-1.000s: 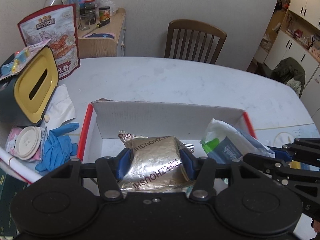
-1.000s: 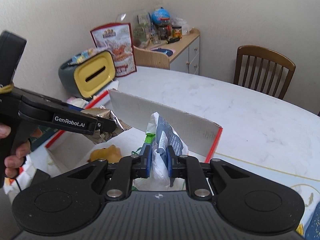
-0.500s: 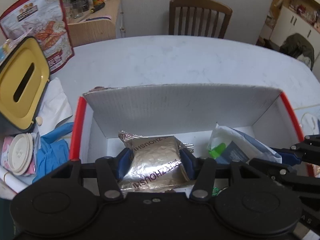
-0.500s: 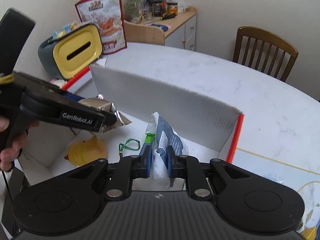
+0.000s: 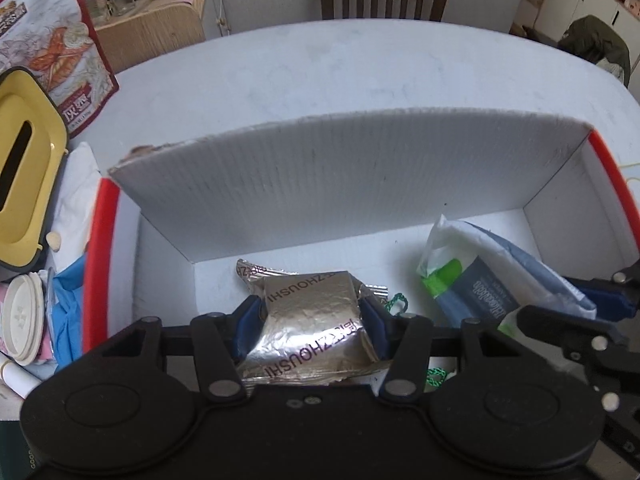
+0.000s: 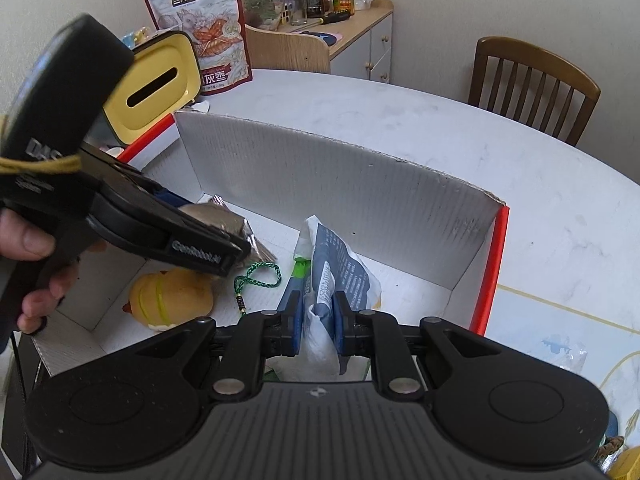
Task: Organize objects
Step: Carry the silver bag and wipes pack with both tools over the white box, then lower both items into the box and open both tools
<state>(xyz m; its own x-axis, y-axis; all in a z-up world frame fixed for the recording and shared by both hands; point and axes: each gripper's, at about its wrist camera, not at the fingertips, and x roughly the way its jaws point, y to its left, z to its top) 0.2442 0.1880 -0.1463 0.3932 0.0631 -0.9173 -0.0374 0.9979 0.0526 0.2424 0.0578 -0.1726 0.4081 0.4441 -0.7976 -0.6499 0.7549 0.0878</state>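
Both tongs hung over the open box (image 5: 332,184), the left gripper (image 5: 310,318) clamping the foil packet (image 5: 312,320) and the right gripper (image 6: 316,324) pinching the wipes pack (image 6: 336,276), seemingly to drop them inside.

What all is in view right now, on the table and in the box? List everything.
white cardboard box with red edges: one, on table
silver foil packet: one, over box, in left tool
white-and-blue plastic pouch: one, over box, in right tool
yellow duck toy: one, box floor
green braided cord: one, box floor
yellow-lidded tissue box: one, left of box
red-and-white snack bag: one, behind tissue box
blue glove: left of box
brown wooden chair: one, behind table
left tool: shut on packet
right tool: shut on pouch
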